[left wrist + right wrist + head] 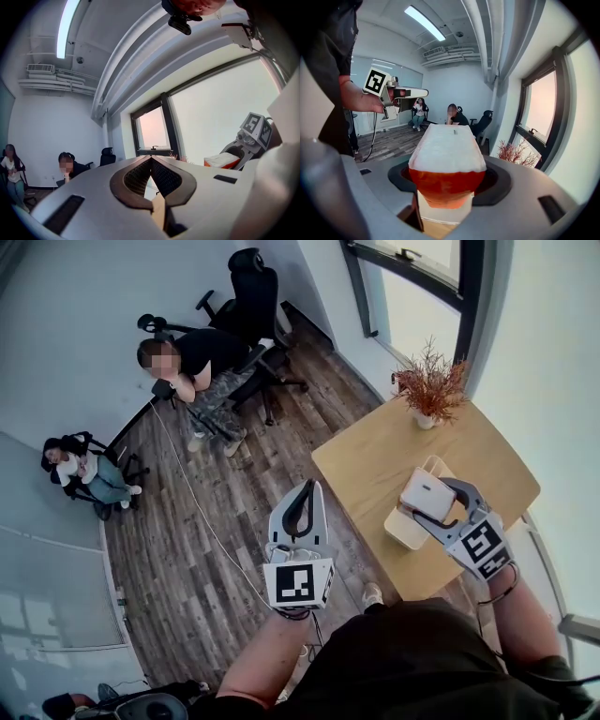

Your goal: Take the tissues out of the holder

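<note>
The right gripper (439,512), jaws clamped wide on the tissue pack (447,150) at 3 o'clock in the head view, is judged mid-extraction over the holder (403,532) at 4 o'clock; the next move calls for lifting clear, then placing on the table (375,460).

Daylight floods in through the window (412,282), which blows out to near white in all three views. The head view is evenly bright: the table (375,460) top is pale and shadows on the wooden floor (234,521) are faint and soft-edged. A ceiling strip light (424,22) adds hard glare in both gripper views. Those two views are strongly fisheyed, with pipes and frames bowing and corners falling to black. Close to the lens the tissue pack (447,150) looks soft, while the far room stays fairly sharp
</note>
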A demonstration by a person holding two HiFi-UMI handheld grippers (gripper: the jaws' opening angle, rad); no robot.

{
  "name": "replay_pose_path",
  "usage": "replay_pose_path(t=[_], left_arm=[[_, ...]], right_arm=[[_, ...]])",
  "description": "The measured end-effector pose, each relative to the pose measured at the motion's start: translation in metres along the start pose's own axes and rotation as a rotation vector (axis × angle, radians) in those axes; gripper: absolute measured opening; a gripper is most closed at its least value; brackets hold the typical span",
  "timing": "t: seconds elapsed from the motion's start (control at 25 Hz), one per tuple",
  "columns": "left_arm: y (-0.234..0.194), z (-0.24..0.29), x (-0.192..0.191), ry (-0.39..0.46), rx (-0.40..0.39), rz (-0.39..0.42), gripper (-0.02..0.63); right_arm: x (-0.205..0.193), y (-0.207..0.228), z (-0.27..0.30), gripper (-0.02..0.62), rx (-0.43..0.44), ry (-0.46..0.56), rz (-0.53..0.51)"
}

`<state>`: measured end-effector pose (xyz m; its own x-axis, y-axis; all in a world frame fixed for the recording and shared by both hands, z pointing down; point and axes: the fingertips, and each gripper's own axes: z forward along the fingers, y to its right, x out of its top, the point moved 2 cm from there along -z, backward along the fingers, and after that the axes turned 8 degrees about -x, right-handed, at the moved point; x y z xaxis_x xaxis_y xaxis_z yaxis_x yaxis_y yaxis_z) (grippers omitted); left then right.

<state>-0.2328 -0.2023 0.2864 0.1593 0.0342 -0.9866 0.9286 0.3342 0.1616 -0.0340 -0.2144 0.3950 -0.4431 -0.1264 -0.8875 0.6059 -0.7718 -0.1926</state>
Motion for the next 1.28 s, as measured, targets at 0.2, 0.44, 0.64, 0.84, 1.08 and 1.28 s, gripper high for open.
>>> replay_pose_path(t=[0.2,0.44,0.64,0.84,1.08,1.28], left_arm=[[-0.004,-0.007,0.011,-0.001,0.017,0.019,0.005],[-0.004,-0.007,0.015,-0.013,0.014,0.019,0.005],[-0.006,-0.010,0.024,-0.003,0.012,0.023,0.005],[-0.013,-0.004,0.035,0.024,0.029,0.036,0.005],[-0.020,-0.006,0.044,0.040,0.042,0.048,0.005],[-0.024,0.000,0.042,0.037,0.063,0.036,0.005]], right_arm=[[0.012,0.003,-0.009,0.295,-0.002,0.019,-0.003],[0.030,0.018,-0.016,0.295,-0.019,0.054,-0.015],[0.048,0.023,-0.025,0.295,-0.038,0.086,-0.020],[0.068,0.032,-0.030,0.295,-0.054,0.129,-0.030],[0.084,0.035,-0.042,0.295,-0.063,0.120,-0.024],[0.085,0.049,-0.043,0.295,-0.085,0.101,0.006]])
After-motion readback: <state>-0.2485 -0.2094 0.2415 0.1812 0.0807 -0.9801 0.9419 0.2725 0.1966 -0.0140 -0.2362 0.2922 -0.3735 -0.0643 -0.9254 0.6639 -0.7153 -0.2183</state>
